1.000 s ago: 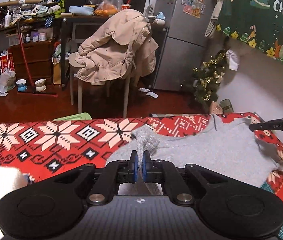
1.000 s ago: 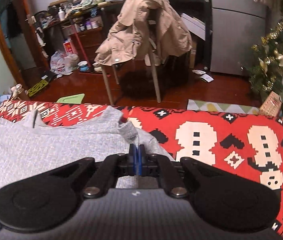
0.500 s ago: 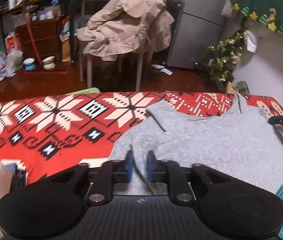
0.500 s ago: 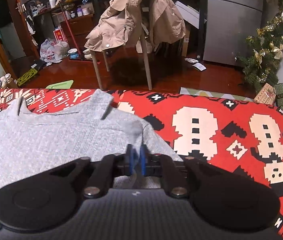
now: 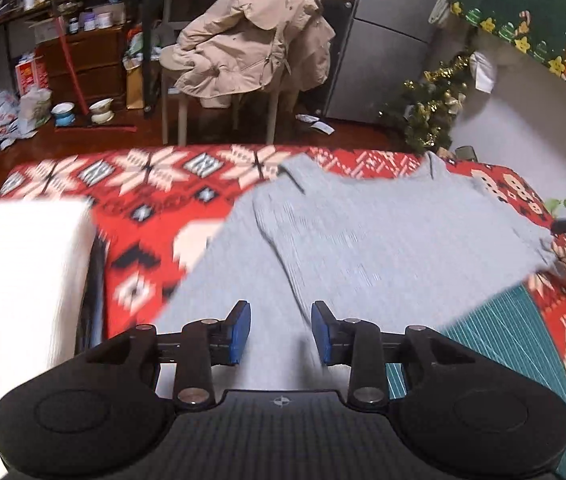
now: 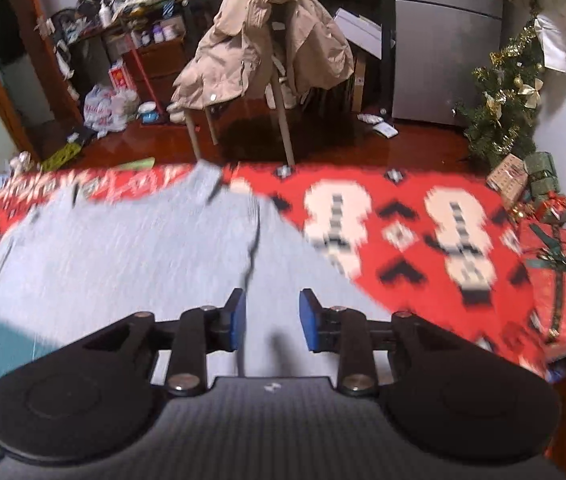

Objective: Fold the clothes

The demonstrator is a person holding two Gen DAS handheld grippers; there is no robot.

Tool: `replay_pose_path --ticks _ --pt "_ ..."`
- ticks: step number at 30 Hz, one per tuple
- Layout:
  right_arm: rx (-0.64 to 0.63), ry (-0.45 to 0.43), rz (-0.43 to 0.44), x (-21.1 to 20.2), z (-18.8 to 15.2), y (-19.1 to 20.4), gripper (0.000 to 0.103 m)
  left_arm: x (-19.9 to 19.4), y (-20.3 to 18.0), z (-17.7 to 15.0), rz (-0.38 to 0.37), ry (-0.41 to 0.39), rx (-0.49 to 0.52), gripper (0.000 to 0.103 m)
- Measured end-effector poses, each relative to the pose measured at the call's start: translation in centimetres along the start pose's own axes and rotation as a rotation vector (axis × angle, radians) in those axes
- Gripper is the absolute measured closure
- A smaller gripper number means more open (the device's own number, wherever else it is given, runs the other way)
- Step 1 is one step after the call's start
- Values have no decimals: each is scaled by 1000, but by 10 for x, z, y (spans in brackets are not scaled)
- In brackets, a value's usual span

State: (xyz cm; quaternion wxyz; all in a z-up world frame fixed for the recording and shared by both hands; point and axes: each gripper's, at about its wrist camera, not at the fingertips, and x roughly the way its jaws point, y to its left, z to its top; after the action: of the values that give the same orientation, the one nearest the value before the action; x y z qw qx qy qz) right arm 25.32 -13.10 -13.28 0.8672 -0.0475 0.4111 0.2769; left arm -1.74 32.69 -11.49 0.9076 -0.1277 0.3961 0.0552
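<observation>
While angled down over the grey sweater (image 5: 383,240), left gripper (image 5: 280,330) and right gripper (image 6: 270,318) fingers just spreading, empty.

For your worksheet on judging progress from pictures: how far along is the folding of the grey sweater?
Done: the grey sweater lies flat on the red patterned blanket, a sleeve folded in along each side. In hand: nothing. The left gripper and right gripper have just been opening, and both stand open above the cloth with only flat fabric beneath the gap. Left: probably folding the body over into a compact stack.
</observation>
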Motion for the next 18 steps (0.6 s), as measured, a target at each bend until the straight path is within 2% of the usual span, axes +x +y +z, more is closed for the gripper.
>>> replay_pose_path --ticks 5,9,12,18 --pt "193 8 4 -27 -49 -19 71 -22 5 -45 -22 -8 -173 70" --pt "380 -26 45 -34 -80 -27 71 -30 23 -72 -36 -40 -398 70" --pt "445 -49 63 -32 -94 -25 70 -34 34 -86 -64 -63 -552 70" --pt "551 -100 84 -27 -112 -20 69 -29 37 -94 -129 -83 -692 65"
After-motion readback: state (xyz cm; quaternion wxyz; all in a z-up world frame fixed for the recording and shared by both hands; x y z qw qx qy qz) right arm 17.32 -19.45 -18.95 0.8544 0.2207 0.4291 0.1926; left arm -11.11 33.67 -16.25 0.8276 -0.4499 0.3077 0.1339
